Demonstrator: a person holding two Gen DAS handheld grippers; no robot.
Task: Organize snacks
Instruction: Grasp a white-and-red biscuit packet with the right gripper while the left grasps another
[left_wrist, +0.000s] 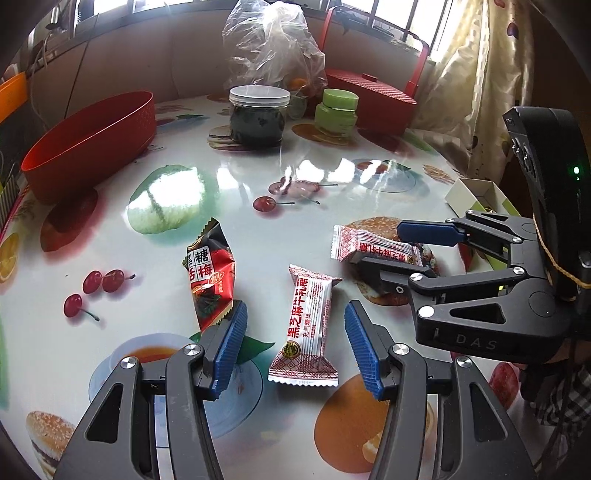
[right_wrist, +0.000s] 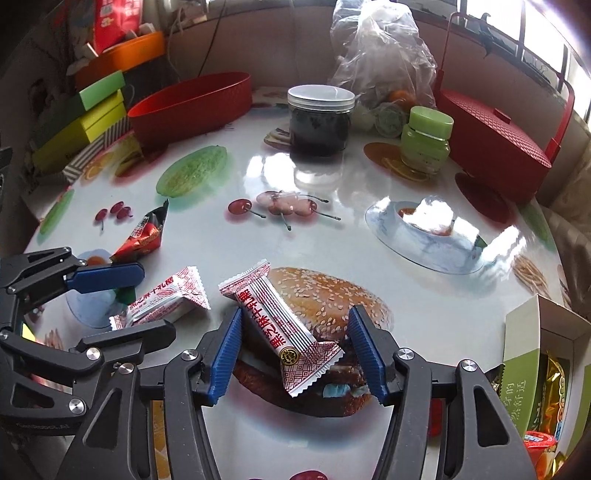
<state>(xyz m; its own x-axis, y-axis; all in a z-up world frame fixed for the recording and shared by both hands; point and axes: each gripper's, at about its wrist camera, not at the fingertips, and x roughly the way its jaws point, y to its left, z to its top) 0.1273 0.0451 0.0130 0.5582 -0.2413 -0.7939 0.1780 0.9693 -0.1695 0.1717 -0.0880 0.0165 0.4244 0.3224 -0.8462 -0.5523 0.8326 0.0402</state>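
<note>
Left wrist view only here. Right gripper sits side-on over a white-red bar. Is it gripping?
Observer: No. In the right wrist view the right gripper stands open; the white-red bar lies between its pads, right pad clear of it.
Operator: What's inside the box on the right?
Observer: The open box holds wrapped snacks, one gold.
Operator: Anything past the red bowl?
Observer: Stacked green and yellow boxes stand beside the red bowl.

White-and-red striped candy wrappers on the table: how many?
2. One white-and-red striped candy wrapper lies between the left gripper pads; the other between the right gripper pads. More may sit hidden in the boxes.
</note>
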